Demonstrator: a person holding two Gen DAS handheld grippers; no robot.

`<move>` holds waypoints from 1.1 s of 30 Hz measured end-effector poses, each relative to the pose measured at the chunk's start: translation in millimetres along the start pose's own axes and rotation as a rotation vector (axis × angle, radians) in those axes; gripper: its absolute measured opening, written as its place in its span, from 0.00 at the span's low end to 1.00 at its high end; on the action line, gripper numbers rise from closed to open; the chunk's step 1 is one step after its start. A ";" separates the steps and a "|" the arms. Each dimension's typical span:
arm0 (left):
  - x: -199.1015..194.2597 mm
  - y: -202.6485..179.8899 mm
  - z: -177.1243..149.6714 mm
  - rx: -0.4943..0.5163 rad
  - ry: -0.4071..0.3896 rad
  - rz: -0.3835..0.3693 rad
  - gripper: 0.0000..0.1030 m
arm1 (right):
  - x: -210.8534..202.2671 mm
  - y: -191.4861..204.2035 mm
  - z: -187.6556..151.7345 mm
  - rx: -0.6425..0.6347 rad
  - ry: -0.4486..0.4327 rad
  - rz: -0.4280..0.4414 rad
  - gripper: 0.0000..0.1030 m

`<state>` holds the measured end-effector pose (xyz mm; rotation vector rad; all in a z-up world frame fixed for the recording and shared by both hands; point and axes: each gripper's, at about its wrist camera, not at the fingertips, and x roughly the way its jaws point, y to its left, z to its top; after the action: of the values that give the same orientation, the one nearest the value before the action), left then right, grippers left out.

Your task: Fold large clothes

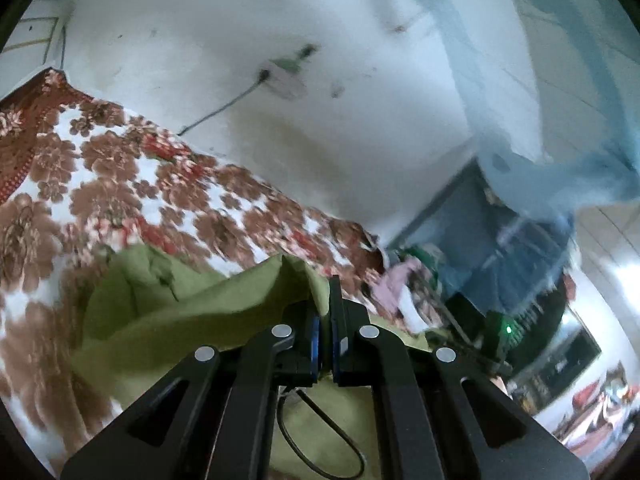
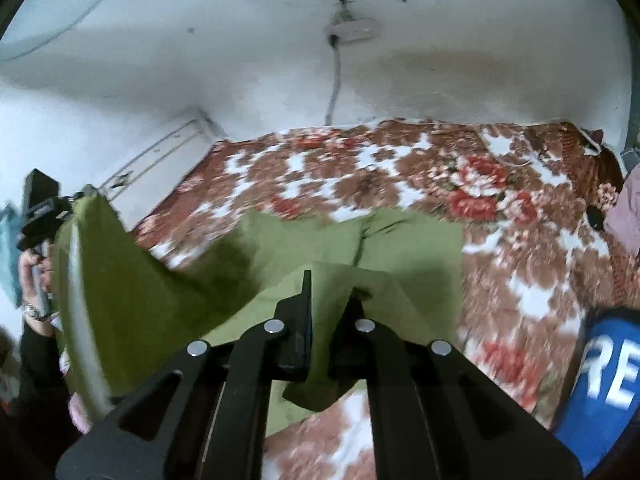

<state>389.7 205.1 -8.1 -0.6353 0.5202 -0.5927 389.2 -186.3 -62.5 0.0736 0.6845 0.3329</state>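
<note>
An olive-green garment (image 2: 304,248) hangs raised above a bed, its far part still lying on the floral blanket (image 2: 400,168). My right gripper (image 2: 330,292) is shut on a fold of the green cloth, which drapes between and below its fingers. In the left wrist view my left gripper (image 1: 330,300) is shut on another edge of the green garment (image 1: 192,316), which spreads to the left over the blanket (image 1: 120,168). The right wrist view also shows the left gripper (image 2: 44,208) at the far left, held by a hand, with the cloth stretched up to it.
A white wall (image 2: 240,80) with a socket and cable (image 2: 336,80) stands behind the bed. Pale blue netting (image 1: 560,120) hangs at the right in the left wrist view, above dark furniture (image 1: 500,240) and pink clothes (image 1: 396,280). A blue printed object (image 2: 600,380) lies at the right edge.
</note>
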 end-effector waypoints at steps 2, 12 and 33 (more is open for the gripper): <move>24.8 24.6 27.4 -0.034 0.008 0.042 0.03 | 29.2 -16.5 25.5 0.023 0.022 -0.021 0.06; 137.1 185.8 105.2 -0.211 0.048 0.327 0.03 | 220.7 -119.4 96.6 0.141 0.204 -0.124 0.06; 165.9 306.8 80.2 -0.318 0.037 0.550 0.93 | 260.9 -240.6 65.8 0.398 0.150 -0.141 0.96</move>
<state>662.9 329.5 -203.0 -0.7429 0.7968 0.0008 686.4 -325.9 -212.3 0.3799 0.8929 0.0632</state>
